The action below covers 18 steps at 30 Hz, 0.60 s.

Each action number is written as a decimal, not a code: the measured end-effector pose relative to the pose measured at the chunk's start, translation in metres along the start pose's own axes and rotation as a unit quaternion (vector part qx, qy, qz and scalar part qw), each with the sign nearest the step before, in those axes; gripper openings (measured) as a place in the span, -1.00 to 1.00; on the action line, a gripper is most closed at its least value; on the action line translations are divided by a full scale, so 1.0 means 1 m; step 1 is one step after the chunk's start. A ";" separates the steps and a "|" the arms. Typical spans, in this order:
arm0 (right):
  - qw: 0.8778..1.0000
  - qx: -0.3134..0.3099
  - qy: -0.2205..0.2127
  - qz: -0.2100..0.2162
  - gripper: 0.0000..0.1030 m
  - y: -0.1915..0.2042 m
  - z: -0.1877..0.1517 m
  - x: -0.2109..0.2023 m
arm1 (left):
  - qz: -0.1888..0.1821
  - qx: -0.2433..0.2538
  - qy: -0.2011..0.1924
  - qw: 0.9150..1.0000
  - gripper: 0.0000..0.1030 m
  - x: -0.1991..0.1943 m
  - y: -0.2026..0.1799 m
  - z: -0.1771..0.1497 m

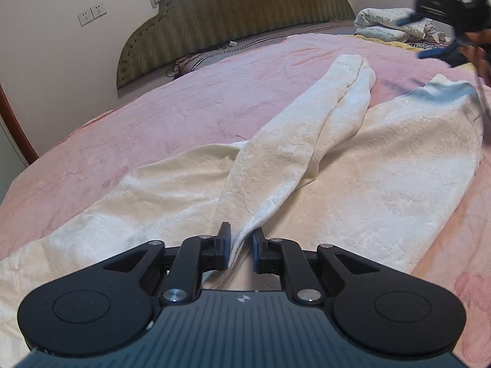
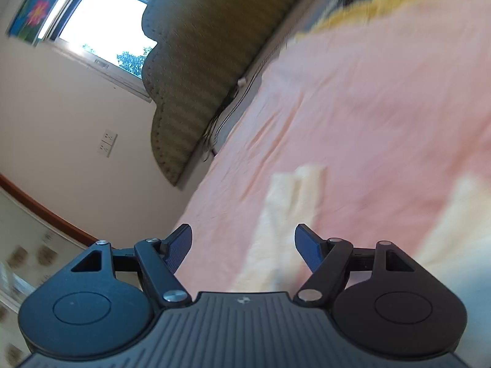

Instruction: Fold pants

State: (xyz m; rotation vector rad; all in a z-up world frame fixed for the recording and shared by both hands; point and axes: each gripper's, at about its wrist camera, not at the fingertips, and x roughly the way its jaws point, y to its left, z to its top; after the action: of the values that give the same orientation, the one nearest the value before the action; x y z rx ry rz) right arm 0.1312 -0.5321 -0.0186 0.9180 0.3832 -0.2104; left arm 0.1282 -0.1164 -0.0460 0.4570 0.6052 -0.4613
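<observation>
Cream textured pants [image 1: 383,165] lie spread on a pink bedspread [image 1: 190,101]. One leg [image 1: 294,141] is folded over and runs from my left gripper toward the headboard. My left gripper [image 1: 241,240] is shut on the edge of that leg, the cloth pinched between the pads. My right gripper [image 2: 243,240] is open and empty, tilted, held above the bed. It also shows blurred at the top right of the left wrist view [image 1: 445,21]. The pants show blurred in the right wrist view [image 2: 288,214].
An olive padded headboard [image 1: 233,15] stands against the wall. Folded bedding [image 1: 396,24] lies at the far right of the bed. Cables [image 1: 196,58] lie by the headboard. Wall sockets [image 1: 92,13] and a window [image 2: 104,24] are on the wall.
</observation>
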 end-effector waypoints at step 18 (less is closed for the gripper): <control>0.944 -0.286 0.087 -0.136 -0.82 -0.005 0.021 -0.003 | 0.024 0.030 -0.001 0.999 -0.48 0.004 -0.015 -0.002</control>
State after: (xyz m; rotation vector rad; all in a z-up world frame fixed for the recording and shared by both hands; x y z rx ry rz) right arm 0.1312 -0.5515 -0.0095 0.3055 0.6940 -0.2532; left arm 0.1223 -0.1287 -0.0541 0.5274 0.5792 -0.4355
